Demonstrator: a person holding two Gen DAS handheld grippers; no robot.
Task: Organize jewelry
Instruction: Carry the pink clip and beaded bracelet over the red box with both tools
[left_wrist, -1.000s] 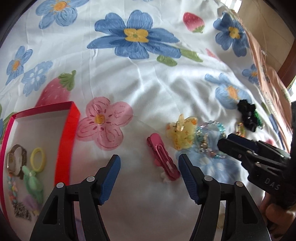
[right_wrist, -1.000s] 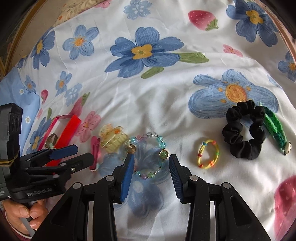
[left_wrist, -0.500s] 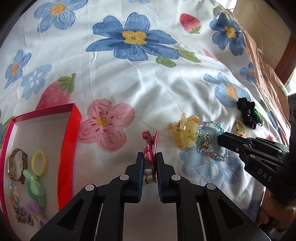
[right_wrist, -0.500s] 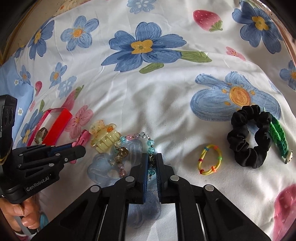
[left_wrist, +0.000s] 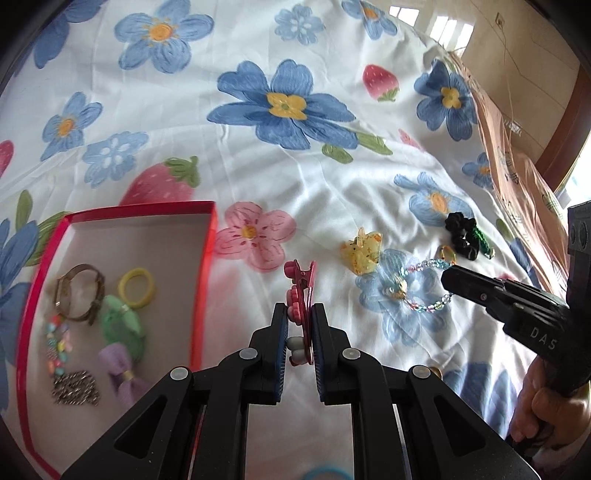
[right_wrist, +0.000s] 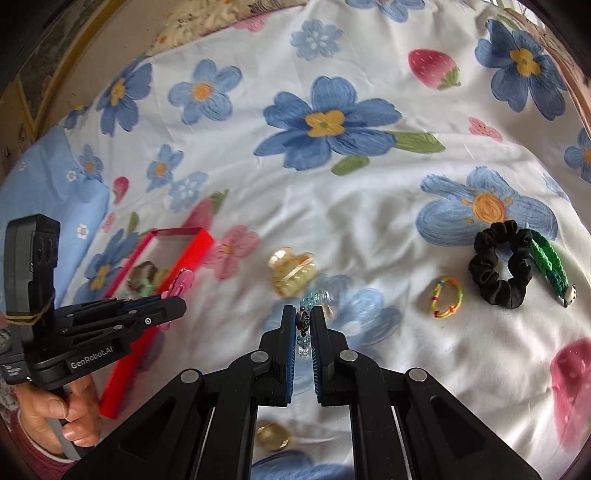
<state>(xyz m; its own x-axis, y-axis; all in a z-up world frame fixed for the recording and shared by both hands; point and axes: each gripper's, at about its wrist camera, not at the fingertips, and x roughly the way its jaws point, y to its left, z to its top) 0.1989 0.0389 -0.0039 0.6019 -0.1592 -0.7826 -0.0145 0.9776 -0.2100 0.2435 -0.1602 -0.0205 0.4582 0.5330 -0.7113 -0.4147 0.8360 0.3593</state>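
My left gripper (left_wrist: 300, 319) is shut on a pink hair clip (left_wrist: 301, 291) and holds it above the sheet, just right of the red box (left_wrist: 205, 258). The box holds a watch (left_wrist: 79, 295), a yellow ring (left_wrist: 136, 287), a green clip, a purple bow and a chain. My right gripper (right_wrist: 303, 321) is shut on a blue beaded bracelet (right_wrist: 306, 325), lifted off the sheet; it also shows in the left wrist view (left_wrist: 424, 284). The left gripper with the clip shows in the right wrist view (right_wrist: 177, 291).
On the flowered sheet lie a yellow claw clip (right_wrist: 293, 275), a striped small band (right_wrist: 447, 297), a black scrunchie (right_wrist: 500, 264) and a green braided band (right_wrist: 548, 264). A gold item (right_wrist: 271, 435) lies near the bottom. A pillow is at the far right (left_wrist: 517, 155).
Both grippers closed from open, the left on the pink clip, the right on the bracelet. Both have since lifted their items; the left has moved toward the red box.
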